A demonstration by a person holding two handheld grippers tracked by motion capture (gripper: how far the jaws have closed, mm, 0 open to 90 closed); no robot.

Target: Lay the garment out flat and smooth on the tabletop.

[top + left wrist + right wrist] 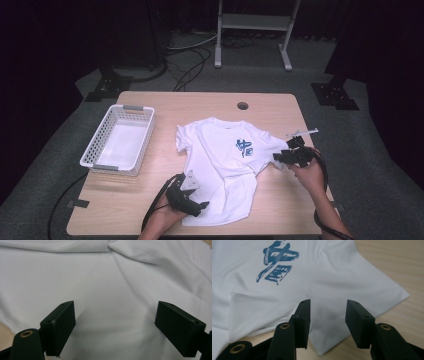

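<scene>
Wooden table (150,210) carries a white shirt (225,165) at frame centre. Left gripper (197,206), jaws released, hovers over the hem at lower centre. Right gripper (280,156), jaws parted and empty, sits nearest the sleeve (372,292), at centre right.

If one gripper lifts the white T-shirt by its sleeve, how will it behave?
The white T-shirt looks thin and already wrinkled, so it would likely drape limply. Its smooth fabric seems light; pushed across the wooden table, it would probably bunch rather than slide whole.
</scene>
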